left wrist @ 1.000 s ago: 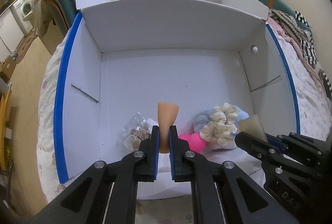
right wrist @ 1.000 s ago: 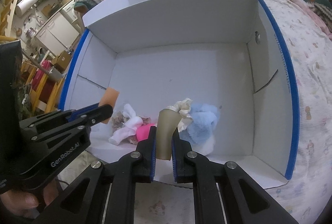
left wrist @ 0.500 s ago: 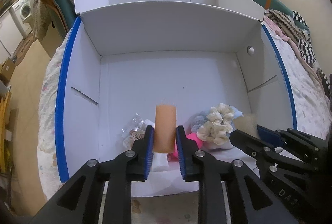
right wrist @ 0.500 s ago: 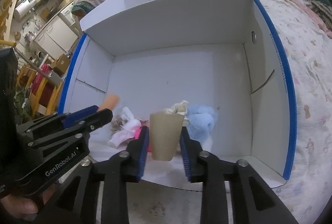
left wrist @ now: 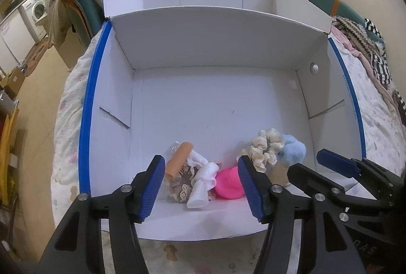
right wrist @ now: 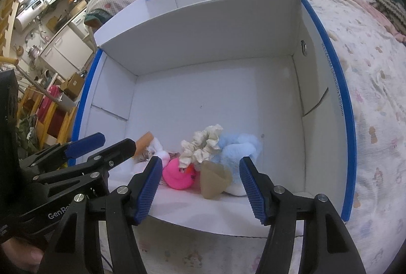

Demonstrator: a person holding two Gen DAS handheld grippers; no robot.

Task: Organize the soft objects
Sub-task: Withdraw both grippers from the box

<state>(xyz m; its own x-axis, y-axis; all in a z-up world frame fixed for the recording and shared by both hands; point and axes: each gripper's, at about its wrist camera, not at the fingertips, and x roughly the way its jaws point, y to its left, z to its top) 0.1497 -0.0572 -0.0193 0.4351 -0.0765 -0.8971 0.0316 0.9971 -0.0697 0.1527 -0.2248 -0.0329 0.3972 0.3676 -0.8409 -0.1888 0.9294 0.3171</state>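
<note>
Blue-padded left claw point(left wrist: 200, 181) and right claw point(right wrist: 200, 182) just opened, empty.

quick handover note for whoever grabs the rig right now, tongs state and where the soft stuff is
Left tongs: open, jaws just opened, nothing gripped; orange sponge roll lies loose in the white box.
Right tongs: open, just released; tan sponge cone rests in the box.
Also boxed: pink duck, cream scrunchie, blue plush, white sock.
Left: whether more items wait outside is not visible.

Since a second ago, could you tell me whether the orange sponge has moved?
Yes: the orange sponge dropped from the left gripper's opened jaws onto the white box floor.
</note>
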